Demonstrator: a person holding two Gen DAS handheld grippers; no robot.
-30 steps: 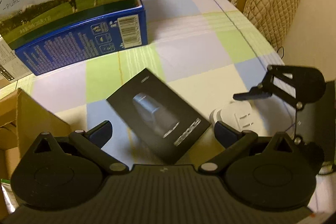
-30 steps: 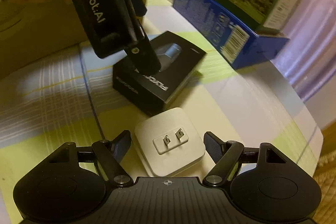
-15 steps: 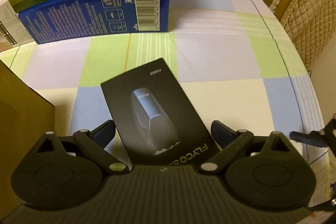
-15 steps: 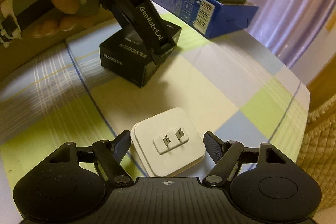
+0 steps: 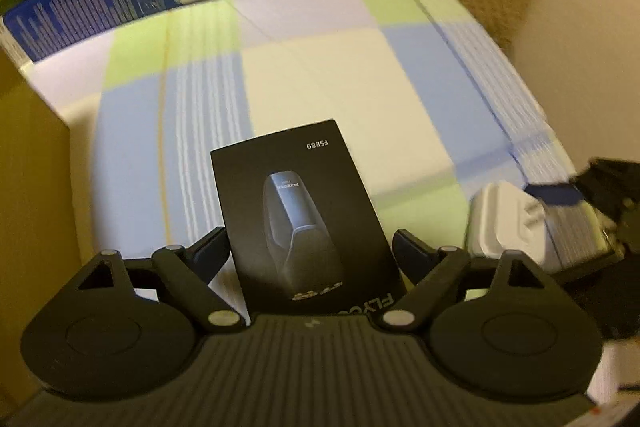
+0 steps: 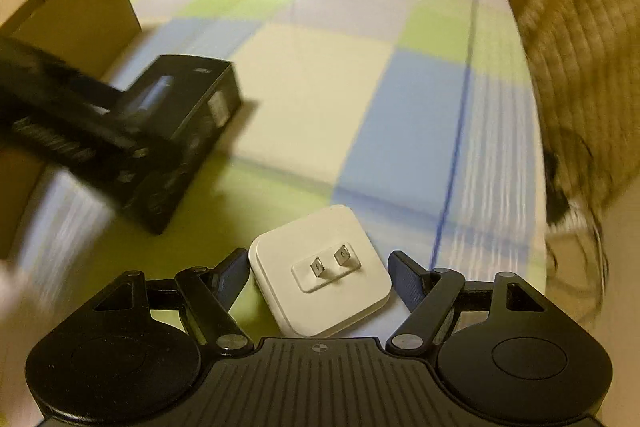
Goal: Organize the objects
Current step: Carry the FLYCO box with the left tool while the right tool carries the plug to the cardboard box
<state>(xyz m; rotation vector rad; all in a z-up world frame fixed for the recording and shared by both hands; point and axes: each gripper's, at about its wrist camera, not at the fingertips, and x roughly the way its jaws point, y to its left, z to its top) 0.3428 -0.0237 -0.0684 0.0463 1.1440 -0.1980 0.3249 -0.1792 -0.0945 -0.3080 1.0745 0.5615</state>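
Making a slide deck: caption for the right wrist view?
Open right gripper straddles a white plug adapter, prongs up, on the checked tablecloth.

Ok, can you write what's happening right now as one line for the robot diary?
left gripper: open, straddling black box | right gripper: open, straddling white plug adapter | both on checked tablecloth | neither gripped yet

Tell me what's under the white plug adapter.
The white plug adapter, prongs up between the right gripper fingers, lies on the checked tablecloth. The patch directly beneath it is covered.
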